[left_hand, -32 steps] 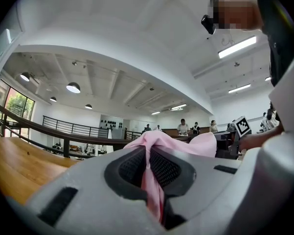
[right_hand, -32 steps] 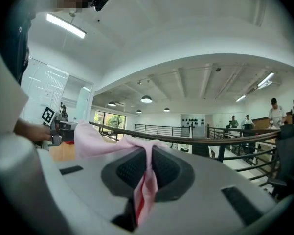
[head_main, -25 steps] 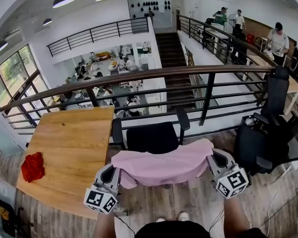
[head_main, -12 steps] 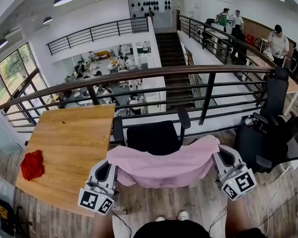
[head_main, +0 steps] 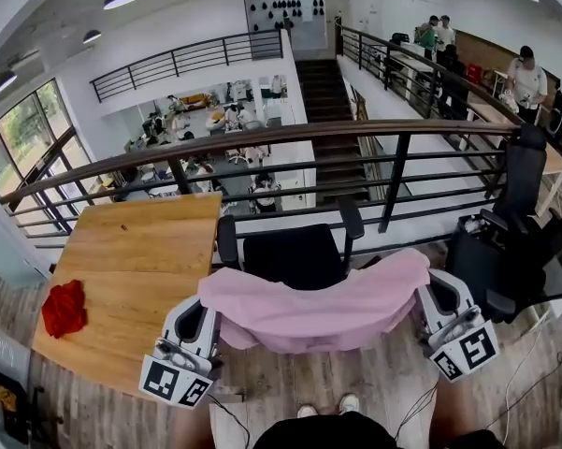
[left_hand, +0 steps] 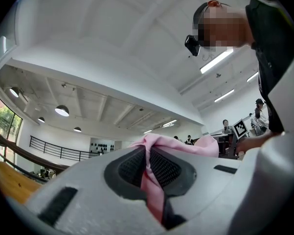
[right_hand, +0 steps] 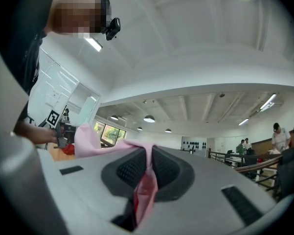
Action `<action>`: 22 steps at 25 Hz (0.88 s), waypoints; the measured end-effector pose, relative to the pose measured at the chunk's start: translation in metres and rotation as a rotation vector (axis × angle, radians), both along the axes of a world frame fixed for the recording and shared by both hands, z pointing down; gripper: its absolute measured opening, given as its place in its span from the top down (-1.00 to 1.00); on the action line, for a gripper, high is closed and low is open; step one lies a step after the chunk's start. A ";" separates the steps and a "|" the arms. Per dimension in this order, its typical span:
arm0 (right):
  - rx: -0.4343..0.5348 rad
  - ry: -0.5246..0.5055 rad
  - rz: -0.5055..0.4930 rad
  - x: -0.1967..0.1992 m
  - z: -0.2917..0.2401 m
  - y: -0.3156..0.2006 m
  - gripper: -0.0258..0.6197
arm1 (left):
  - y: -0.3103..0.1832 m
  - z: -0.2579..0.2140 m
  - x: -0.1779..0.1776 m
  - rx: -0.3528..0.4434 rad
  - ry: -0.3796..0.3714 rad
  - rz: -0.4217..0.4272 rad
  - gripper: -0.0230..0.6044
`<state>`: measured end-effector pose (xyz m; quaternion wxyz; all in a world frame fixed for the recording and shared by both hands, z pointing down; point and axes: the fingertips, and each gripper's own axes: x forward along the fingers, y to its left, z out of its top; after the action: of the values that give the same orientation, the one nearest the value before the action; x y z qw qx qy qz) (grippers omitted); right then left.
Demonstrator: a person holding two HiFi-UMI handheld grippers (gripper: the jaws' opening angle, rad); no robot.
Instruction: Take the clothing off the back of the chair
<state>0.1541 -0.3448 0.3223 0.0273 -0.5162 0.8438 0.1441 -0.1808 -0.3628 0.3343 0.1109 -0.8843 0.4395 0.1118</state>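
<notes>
Below the head camera, between the two grippers, a pale pink cloth garment [head_main: 313, 302] is stretching in a sagging band across the near side of the black office chair [head_main: 295, 255]. It is covering the place where the chair's back would be, so from up here I am not seeing whether the fabric is touching the backrest or hanging clear of it. I am holding the left gripper [head_main: 204, 314] at the garment's left end and the right gripper [head_main: 439, 299] at its right end, but the head view is hiding both sets of jaws under folds of cloth. The gripper views are settling that. In the left gripper view the dark ribbed pads [left_hand: 131, 168] are pressing together on a bunched pink fold that is running up between them and trailing off to the right. In the right gripper view the pads [right_hand: 128, 169] are clenching a similar fold that is trailing off to the left. Only the head view is showing the surroundings: a light wooden table [head_main: 131, 260] just left of the chair with a crumpled red cloth [head_main: 64, 309] lying on it, and a dark metal railing with a wooden top rail [head_main: 262, 143] running beyond the chair.
</notes>
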 end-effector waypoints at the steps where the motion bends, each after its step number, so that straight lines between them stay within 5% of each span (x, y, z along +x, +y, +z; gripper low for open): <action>1: 0.005 0.000 0.000 -0.001 -0.002 0.002 0.83 | 0.002 -0.002 0.001 0.004 -0.004 0.006 0.82; 12: 0.004 0.013 0.003 -0.006 -0.004 0.027 0.83 | 0.028 -0.008 0.011 0.035 -0.068 0.043 0.82; 22: -0.076 -0.003 -0.039 -0.004 0.033 0.051 0.83 | 0.053 0.025 0.025 -0.046 -0.048 0.028 0.82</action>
<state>0.1497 -0.2939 0.3551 0.0118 -0.5004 0.8586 0.1105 -0.1553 -0.3094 0.3596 0.0995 -0.8952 0.4267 0.0818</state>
